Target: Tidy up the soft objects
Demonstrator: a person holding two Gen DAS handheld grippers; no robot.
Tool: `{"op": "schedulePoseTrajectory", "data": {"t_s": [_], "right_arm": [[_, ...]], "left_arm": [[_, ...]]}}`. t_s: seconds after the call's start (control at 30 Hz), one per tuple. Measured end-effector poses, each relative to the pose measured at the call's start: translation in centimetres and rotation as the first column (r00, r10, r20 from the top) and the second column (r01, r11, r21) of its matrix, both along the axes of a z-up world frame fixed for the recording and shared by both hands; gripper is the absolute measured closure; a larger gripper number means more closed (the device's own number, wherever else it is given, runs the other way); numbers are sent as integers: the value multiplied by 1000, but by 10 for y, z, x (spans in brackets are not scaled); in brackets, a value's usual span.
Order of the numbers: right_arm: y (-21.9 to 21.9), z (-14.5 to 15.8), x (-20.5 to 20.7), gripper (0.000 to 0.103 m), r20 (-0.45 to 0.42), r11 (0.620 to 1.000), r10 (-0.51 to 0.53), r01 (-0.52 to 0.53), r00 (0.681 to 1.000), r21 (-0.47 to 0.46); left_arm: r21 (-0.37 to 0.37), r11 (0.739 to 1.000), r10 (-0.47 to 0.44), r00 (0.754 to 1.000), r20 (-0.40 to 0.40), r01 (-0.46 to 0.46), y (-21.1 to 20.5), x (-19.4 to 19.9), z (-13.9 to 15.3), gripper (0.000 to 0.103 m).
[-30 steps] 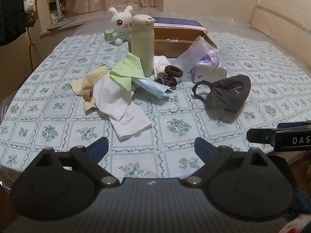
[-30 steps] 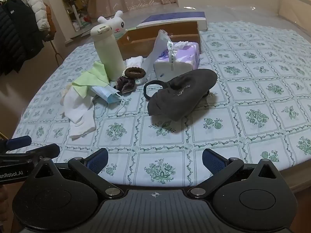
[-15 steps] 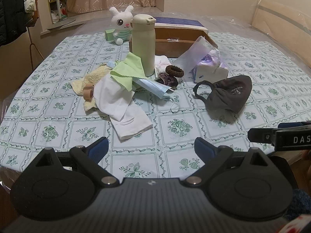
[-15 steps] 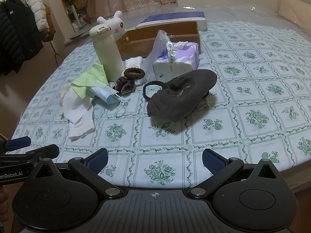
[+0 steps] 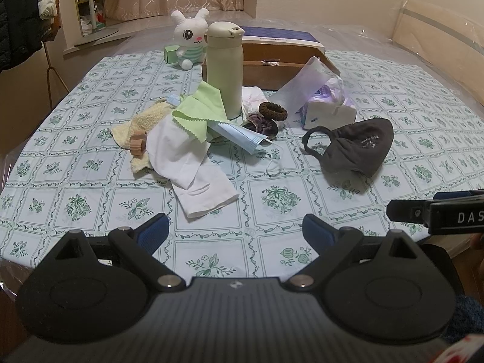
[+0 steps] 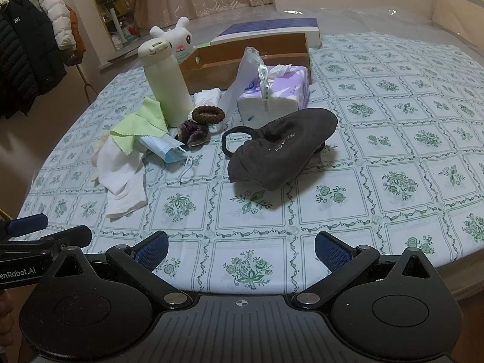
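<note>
Though hidden rightward, yellow towel (image 5: 142, 127) in left view; left gripper (image 5: 236, 231), right gripper (image 6: 240, 249) wide, empty.

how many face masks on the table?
2. The dark grey mask lies in front of the tissue pack; the blue mask lies partly under the green cloth. The pile could hide more.

masks 2 (image 5: 352, 148) | scrunchies 2 (image 5: 273, 111) | cloths 3 (image 5: 198, 112) | bottle 1 (image 5: 224, 69)

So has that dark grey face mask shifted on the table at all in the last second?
No. The dark grey mask still lies just in front of the purple tissue pack, on the same tablecloth squares. Only the camera's framing shifts slightly.
</note>
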State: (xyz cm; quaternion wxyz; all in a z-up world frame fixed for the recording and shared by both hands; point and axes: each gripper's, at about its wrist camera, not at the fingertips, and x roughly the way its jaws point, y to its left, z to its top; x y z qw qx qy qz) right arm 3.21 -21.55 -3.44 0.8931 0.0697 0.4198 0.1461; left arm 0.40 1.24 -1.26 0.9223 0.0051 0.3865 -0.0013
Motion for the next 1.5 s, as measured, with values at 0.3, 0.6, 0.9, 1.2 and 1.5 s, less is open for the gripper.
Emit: {"op": "schedulePoseTrajectory", "data": {"t_s": [0.3, 0.6, 0.9, 1.2, 1.5], "right_arm": [[0, 0, 0, 0, 0, 1000, 0, 0, 1000, 0], [-1, 0, 2, 0, 2, 1000, 1, -1, 1000, 1], [1, 2, 2, 0, 6, 1000, -1, 1, 1000, -1], [1, 2, 2, 0, 6, 1000, -1, 1, 1000, -1], [1, 1, 3, 0, 6, 1000, -1, 1, 1000, 0]], "left_arm": [[0, 1000, 0, 1000, -2, 0, -2, 0, 2, 9], [0, 1000, 0, 1000, 0, 0, 2, 2, -1, 9], [0, 1000, 0, 1000, 0, 0, 2, 2, -1, 9], [-1, 1000, -1, 1000, 1, 1, 4, 3, -3, 9], [-1, 1000, 0, 1000, 1, 0, 3, 4, -2, 9]]}}
